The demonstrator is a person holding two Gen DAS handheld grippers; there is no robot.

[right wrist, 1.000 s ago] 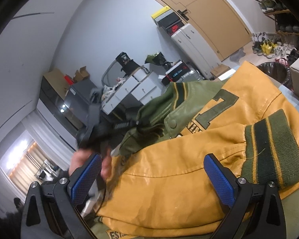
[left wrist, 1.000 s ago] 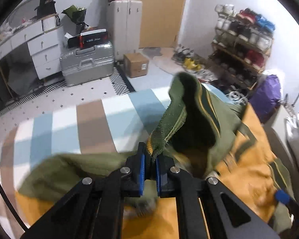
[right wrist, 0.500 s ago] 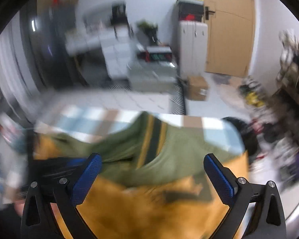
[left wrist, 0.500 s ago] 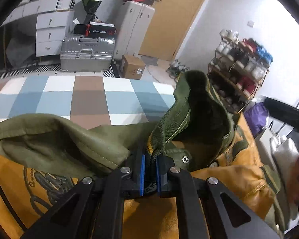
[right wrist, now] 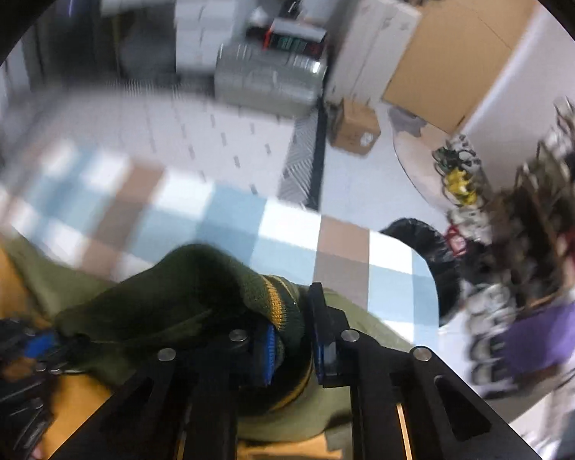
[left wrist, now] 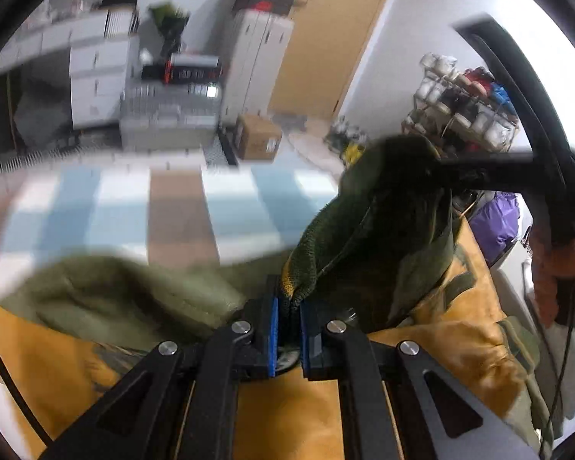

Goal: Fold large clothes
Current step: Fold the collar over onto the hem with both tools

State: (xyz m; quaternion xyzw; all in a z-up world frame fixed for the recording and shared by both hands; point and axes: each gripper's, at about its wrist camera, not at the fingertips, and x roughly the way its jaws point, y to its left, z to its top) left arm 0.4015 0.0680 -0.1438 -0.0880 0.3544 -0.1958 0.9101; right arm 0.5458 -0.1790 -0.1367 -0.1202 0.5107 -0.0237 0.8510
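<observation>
The jacket, olive green with mustard-yellow sleeves, lies bunched on a bed covered by a blue, white and brown checked blanket. It is crumpled, not yet laid flat, and no clean fold shows, so the task looks to be at an early stage. The left gripper is clamped tight on the ribbed knit edge, which stands up from between its blue pads. The right gripper is closing on another stretch of the same striped ribbing, and the knit already sits between its pads, pinched by them. With both edges in hand, what probably remains is lifting and spreading the jacket, then folding sleeves and body.
</observation>
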